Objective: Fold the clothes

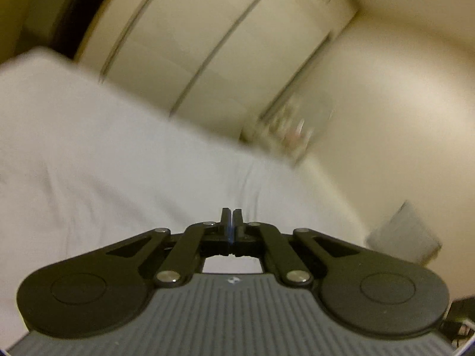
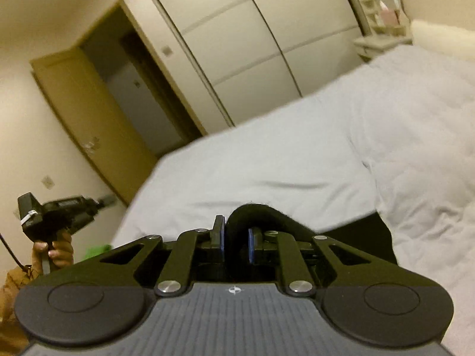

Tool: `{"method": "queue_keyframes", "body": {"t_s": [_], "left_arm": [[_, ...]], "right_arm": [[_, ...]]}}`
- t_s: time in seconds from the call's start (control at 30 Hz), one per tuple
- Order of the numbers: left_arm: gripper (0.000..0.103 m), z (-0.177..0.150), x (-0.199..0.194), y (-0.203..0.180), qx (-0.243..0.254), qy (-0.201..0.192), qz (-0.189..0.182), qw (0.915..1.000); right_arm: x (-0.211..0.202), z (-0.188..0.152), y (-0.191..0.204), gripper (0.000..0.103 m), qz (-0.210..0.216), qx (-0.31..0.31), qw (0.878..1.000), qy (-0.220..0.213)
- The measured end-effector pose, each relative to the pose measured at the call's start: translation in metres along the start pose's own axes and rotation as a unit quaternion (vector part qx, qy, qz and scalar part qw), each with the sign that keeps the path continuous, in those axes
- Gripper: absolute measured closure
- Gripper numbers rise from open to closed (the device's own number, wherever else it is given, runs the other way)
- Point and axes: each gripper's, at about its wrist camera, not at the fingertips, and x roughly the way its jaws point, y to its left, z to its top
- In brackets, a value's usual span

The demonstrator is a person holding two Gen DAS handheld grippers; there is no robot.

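Note:
My right gripper (image 2: 236, 237) is shut on a thick fold of a black garment (image 2: 365, 234), which bulges up between the blue pads and trails off to the right over the white bed (image 2: 267, 163). My left gripper (image 1: 231, 216) is shut with nothing between its fingers, held above the white bed sheet (image 1: 89, 163); this view is motion-blurred. The left gripper also shows in the right wrist view (image 2: 59, 210), held in a hand at the far left, off the bed's edge. A bit of green cloth (image 2: 98, 250) shows below it.
A rumpled white duvet (image 2: 415, 133) covers the right side of the bed. A cream sliding wardrobe (image 2: 252, 44) stands beyond the bed, with an open doorway (image 2: 142, 95) left of it. A cluttered shelf (image 2: 383, 14) stands at the far right. A pale grey object (image 1: 406, 234) lies beyond the bed's right edge.

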Motion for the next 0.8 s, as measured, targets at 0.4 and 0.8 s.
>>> {"method": "queue_keyframes", "body": {"t_s": [0.4, 0.8], "left_arm": [[0.086, -0.178, 0.060, 0.035, -0.090, 0.295, 0.155, 0.9387], [0.077, -0.261, 0.019, 0.012, -0.107, 0.330, 0.251, 0.9038]], "right_arm": [[0.032, -0.052, -0.054, 0.041, -0.233, 0.011, 0.959, 0.161], [0.078, -0.122, -0.042, 0.031, -0.170, -0.120, 0.929, 0.307]]}}
